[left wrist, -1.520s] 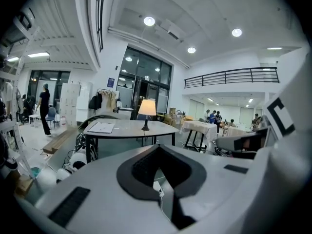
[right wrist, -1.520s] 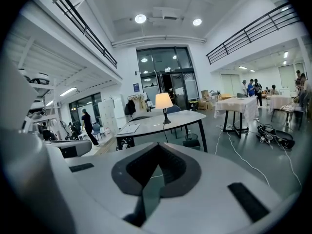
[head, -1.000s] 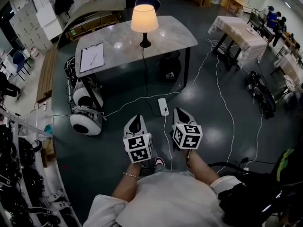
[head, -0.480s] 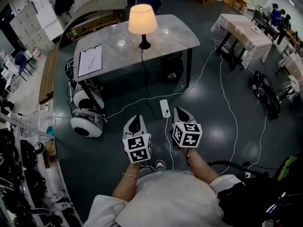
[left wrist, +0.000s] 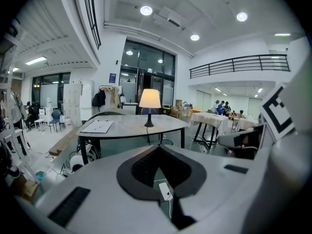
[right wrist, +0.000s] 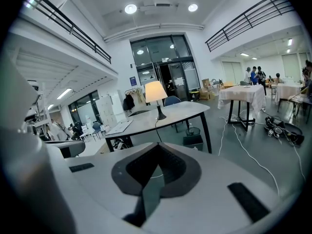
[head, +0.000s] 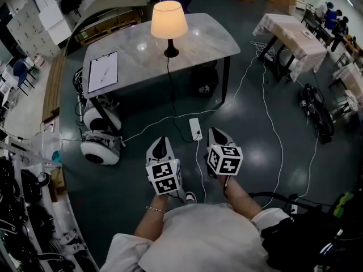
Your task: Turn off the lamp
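Head view: lit lamp point(head: 169, 20) stands at top centre of frame on the grey table point(head: 198, 41), with a clipboard point(head: 102, 71) to its left on the same top. Left gripper point(head: 160, 143) and right gripper point(head: 218, 136) sit side by side at lower centre, both pointing up-frame, well apart from the table. The lamp lies straight ahead of both, a little left of the midline, so the left one is marginally nearer, by my judgement. A dark cord point(head: 168, 84) drops from the lamp base to a power strip point(head: 195, 128) on the floor point(head: 125, 180), just ahead of and between the two tips. Left gripper view: jaws pressed together, nothing held; lamp upright above their tips, slightly left of centre. Right gripper view: jaws likewise together and empty; lamp directly above the tips. No switch can be made out in any view.
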The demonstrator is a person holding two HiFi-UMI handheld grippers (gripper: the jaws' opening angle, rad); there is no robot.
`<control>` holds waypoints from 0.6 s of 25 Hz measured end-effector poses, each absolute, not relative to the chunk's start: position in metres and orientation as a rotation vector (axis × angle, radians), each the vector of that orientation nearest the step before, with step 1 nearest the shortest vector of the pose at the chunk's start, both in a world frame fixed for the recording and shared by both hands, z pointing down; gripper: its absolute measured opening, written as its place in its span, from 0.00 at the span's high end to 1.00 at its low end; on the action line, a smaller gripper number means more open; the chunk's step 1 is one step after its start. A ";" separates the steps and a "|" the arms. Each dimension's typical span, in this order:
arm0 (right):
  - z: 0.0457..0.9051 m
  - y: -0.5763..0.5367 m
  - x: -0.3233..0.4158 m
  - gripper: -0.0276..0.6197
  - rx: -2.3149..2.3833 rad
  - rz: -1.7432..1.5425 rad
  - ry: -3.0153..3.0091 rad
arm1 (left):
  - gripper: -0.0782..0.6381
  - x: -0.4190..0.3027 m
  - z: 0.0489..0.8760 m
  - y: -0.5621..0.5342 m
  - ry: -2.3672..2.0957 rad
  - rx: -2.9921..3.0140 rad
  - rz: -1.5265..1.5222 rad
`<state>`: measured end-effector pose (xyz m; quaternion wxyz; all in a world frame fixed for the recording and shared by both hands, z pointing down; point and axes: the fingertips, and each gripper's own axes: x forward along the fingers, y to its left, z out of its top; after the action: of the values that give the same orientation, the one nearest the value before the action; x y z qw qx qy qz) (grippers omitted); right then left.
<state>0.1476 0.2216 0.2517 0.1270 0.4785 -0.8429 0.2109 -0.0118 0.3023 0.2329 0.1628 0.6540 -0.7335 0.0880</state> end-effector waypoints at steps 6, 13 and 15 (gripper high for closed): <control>0.251 0.184 0.127 0.96 1.387 0.584 -2.447 | 0.90 -0.034 0.237 0.260 -2.091 1.858 0.225; 0.244 0.142 0.099 0.96 1.385 0.554 -2.445 | 0.90 -0.063 0.234 0.216 -2.096 1.848 0.193; 0.244 0.131 0.093 0.96 1.390 0.555 -2.437 | 0.90 -0.070 0.235 0.204 -2.085 1.850 0.197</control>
<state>0.0927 0.1306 0.2437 0.1405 0.4814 -0.8436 0.1921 -0.0695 0.2044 0.2353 0.1728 0.6521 -0.7349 0.0693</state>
